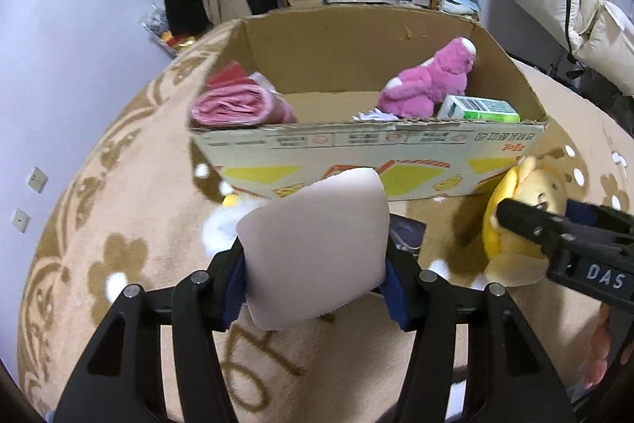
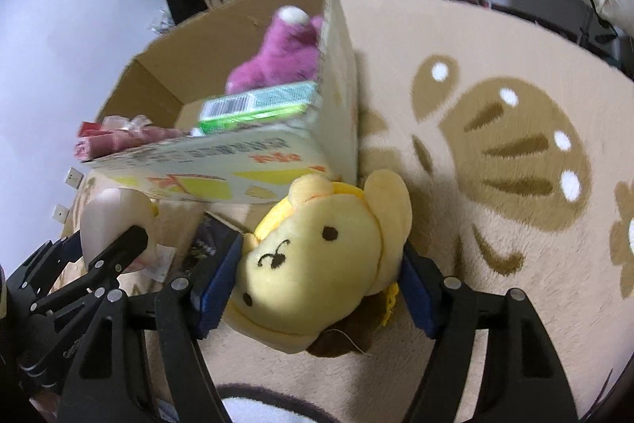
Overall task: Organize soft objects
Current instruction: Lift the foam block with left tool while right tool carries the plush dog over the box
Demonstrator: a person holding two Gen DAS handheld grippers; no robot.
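Left gripper [image 1: 315, 276]: your pads clamp a pale pad [image 1: 317, 248], hiding the white plush [image 1: 222, 224] behind.
Right gripper [image 2: 317, 288]: clamps the yellow plush [image 2: 317, 264]; body hidden.
Cardboard box [image 1: 356, 161]: just ahead, pink plush [image 1: 428, 78] inside.

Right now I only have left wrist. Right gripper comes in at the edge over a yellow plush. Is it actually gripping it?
Observer: Yes. On right wrist, the right gripper has its blue pads on both sides of the yellow plush, pressed against its head.
Operator: Which way is the plush facing?
Observer: Face toward the camera: two black eyes and a stitched nose show, one ear pointing toward the cardboard box.
Operator: Anything under it?
Observer: A brown part sticks out below the head; beneath that, only the beige rug.
Operator: Left gripper visible there?
Observer: Yes, the left gripper shows at lower left, holding the pale pink pad.
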